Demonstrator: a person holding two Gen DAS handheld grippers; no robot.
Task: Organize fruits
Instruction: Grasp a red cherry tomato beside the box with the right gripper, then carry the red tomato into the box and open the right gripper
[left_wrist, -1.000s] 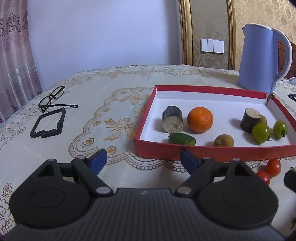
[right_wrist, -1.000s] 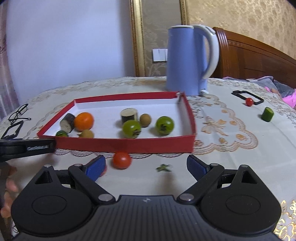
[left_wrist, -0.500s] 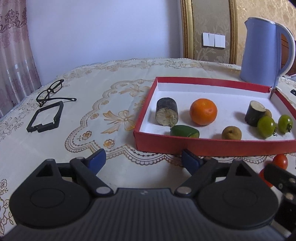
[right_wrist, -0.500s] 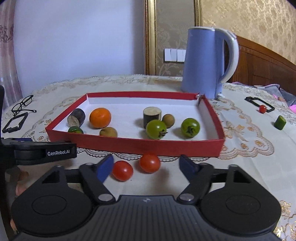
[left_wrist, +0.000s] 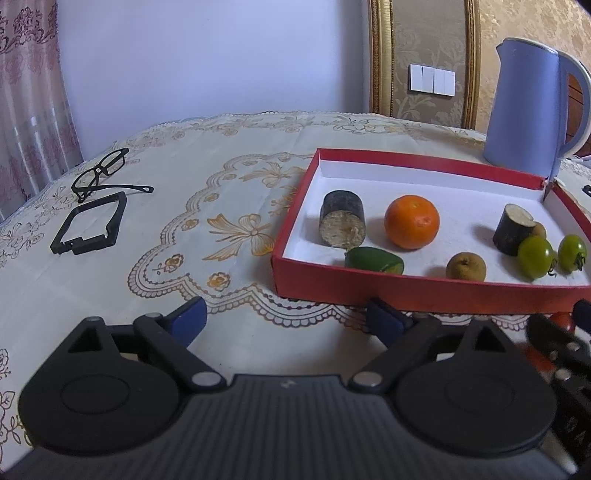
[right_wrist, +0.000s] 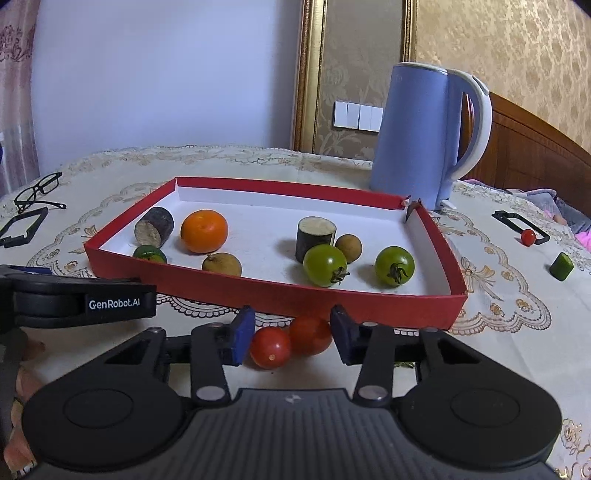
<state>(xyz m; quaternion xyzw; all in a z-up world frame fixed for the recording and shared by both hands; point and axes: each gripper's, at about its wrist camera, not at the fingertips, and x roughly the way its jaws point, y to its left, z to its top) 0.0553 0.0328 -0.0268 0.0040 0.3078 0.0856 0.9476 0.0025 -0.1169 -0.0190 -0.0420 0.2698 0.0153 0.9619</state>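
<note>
The left hand-held gripper (left_wrist: 284, 319) hangs released over bare bench (left_wrist: 229, 206) just beside the red tray (right_wrist: 258, 291). The right hand-held gripper (right_wrist: 290, 336), jaws just closing, straddles two red tomatoes (right_wrist: 291, 341) before the tray; contact is unclear.
</note>
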